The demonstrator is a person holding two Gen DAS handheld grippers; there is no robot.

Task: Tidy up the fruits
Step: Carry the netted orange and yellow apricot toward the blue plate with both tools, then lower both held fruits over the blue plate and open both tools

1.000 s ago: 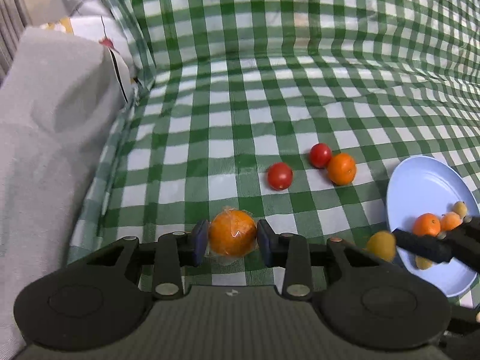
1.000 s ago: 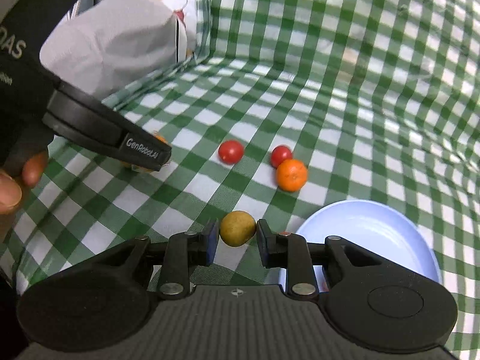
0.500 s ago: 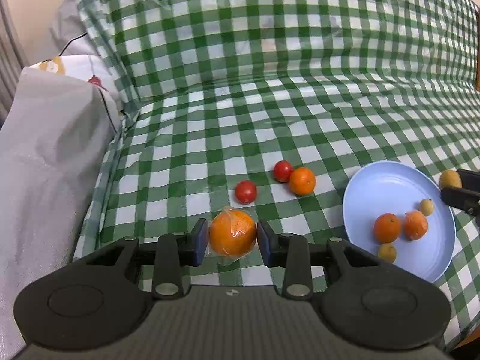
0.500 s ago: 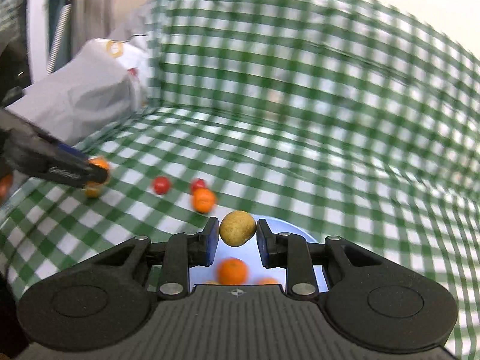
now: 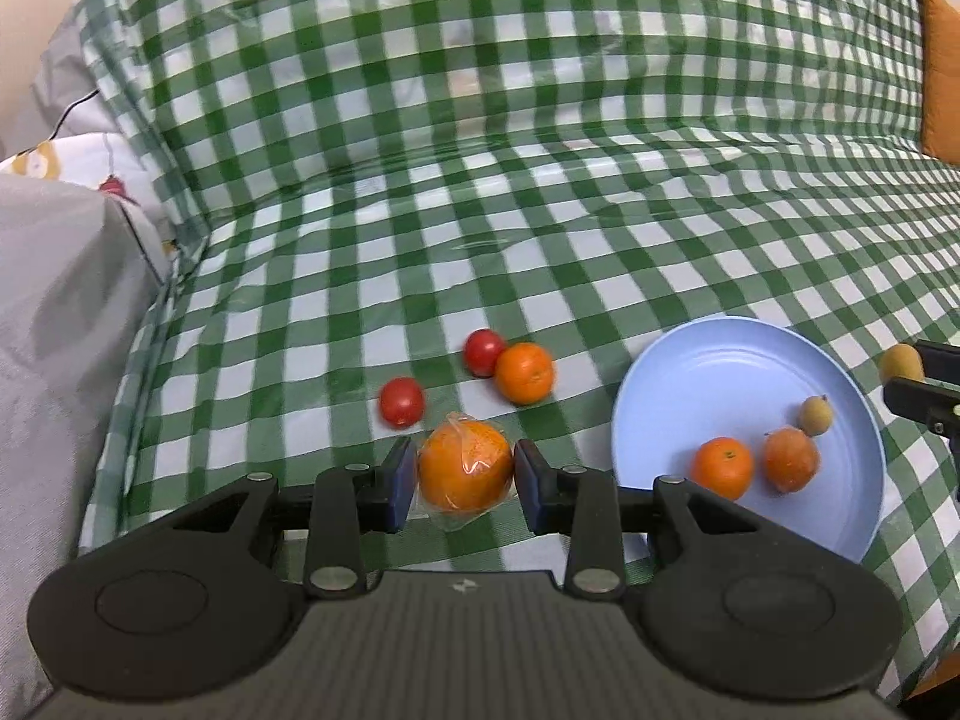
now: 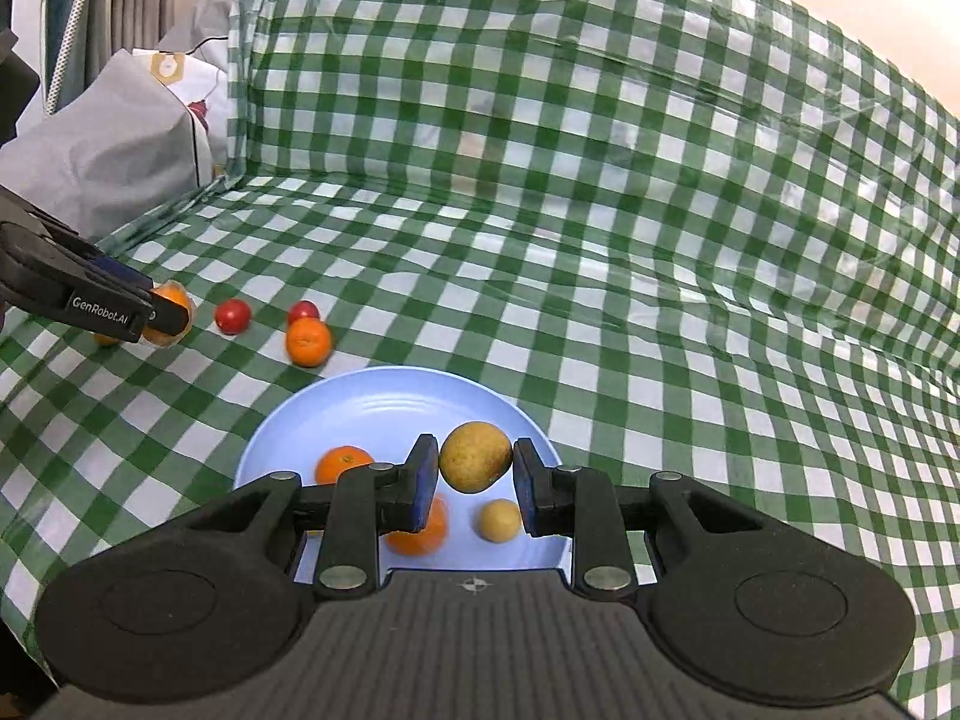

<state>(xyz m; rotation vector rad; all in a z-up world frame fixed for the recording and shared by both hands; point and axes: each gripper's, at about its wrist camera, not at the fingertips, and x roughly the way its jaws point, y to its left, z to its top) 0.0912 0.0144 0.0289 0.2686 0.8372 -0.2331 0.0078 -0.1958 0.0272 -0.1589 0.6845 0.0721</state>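
Observation:
My left gripper [image 5: 465,474] is shut on a plastic-wrapped orange [image 5: 465,465] and holds it above the green checked cloth, left of the blue plate [image 5: 720,372]. My right gripper [image 6: 474,474] is shut on a yellow-brown fruit [image 6: 475,456] above the plate [image 6: 384,402]. The plate holds two small oranges [image 5: 722,467] [image 5: 791,459] and a small yellow fruit [image 5: 816,415]. Loose on the cloth lie two red tomatoes [image 5: 402,401] [image 5: 483,351] and a small orange [image 5: 524,373]. The left gripper also shows in the right wrist view [image 6: 165,315].
A grey cushion [image 5: 54,324] and patterned fabric [image 5: 90,162] rise at the left. The checked cloth [image 5: 540,150] climbs a backrest behind. An orange cushion [image 5: 939,78] sits at the far right edge.
My right gripper carried the yellow-brown fruit from the cloth left of the plate to above the plate. My left gripper lifted and drew back with the wrapped orange.

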